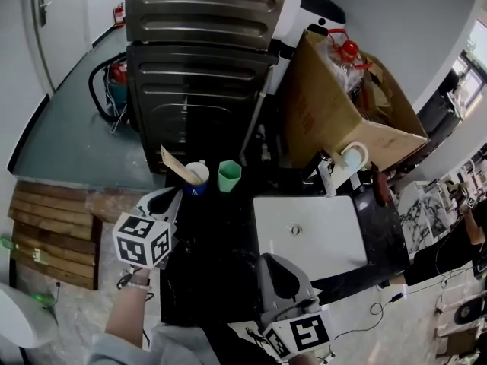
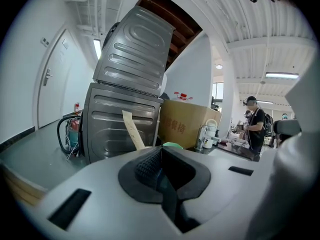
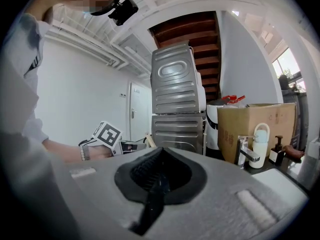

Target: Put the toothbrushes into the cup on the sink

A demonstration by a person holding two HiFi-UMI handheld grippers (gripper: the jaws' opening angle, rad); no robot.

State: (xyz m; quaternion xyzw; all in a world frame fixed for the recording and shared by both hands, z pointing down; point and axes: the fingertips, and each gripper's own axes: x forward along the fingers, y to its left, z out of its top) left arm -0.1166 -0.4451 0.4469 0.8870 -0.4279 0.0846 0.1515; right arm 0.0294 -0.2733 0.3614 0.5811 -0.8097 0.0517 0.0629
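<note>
**Task item.** One long, flat, pale piece, taken to be a toothbrush [image 1: 176, 165], stood in the white cup [image 1: 199, 175] at the back of the black desk [image 1: 205, 257], left of the sink [image 1: 327, 242]. Its lower end was inside the cup. Its long axis leaned up and to the left in the head view, the free end well clear of the rim. No other toothbrush was seen on the desk or in the sink.

**Containers.** The white cup held that piece only, as far as could be made out. The green cup [image 1: 229, 176] stood just beside it on the right, apart from it, with nothing projecting from it. The sink basin was bare except for its drain.

**Tongs.** The left tongs [image 1: 175, 198] were shut and empty, with the pads together in the left gripper view and nothing between them. They pointed toward the white cup, which lay just ahead and slightly right of their tips. The leaning piece rose directly in their line of sight. The right tongs [image 1: 270, 261] were likewise closed on nothing. They sat at the near edge of the sink, well apart from both cups.

**Finding.** The left hand was plainly the nearer. In my judgement, the piece in view was already placed.
</note>
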